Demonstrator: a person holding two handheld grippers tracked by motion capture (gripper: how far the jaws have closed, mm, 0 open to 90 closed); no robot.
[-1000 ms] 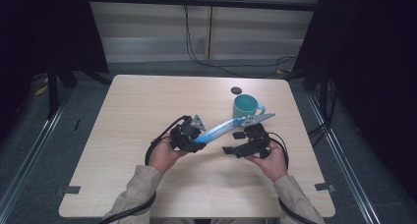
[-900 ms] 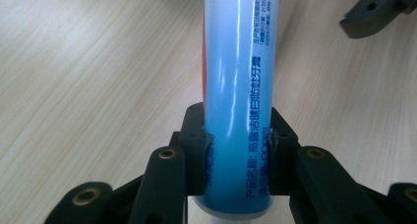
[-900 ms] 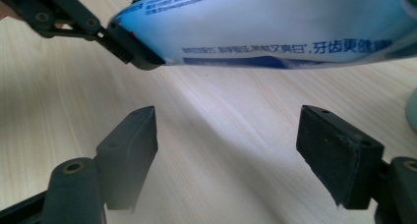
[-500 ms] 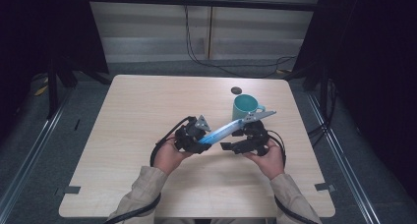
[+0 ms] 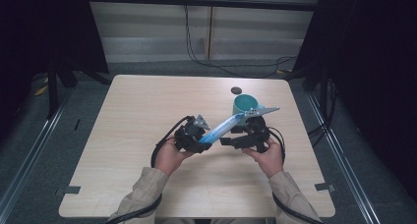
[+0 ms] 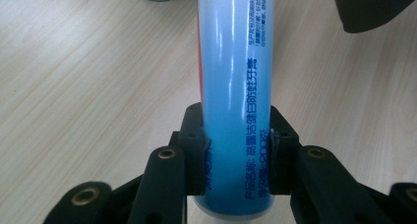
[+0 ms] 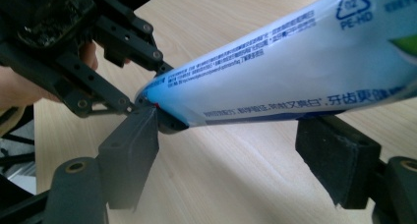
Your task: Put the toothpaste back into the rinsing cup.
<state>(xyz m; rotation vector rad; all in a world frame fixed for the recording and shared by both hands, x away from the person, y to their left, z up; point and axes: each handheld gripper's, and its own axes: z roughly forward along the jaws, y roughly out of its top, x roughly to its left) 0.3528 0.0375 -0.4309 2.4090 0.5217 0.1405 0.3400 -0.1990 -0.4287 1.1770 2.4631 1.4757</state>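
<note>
Wooden table [image 5: 137, 135], dark room. Your left gripper [image 6: 236, 150] pinches the toothpaste tube [image 6: 233, 86] near its cap end; right gripper [image 7: 236, 160] gapes wide underneath. Soft, light, slick plastic, so I'd grab the firmer cap end.

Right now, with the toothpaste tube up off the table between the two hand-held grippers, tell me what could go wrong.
1. The left hand-held gripper pinches the toothpaste tube only near one end, so the long free part could sag or twist out.
2. The right hand-held gripper stands open with the tube above its jaws; closing now might miss.
3. The tube's far end hangs near the teal cup and could knock it.
</note>
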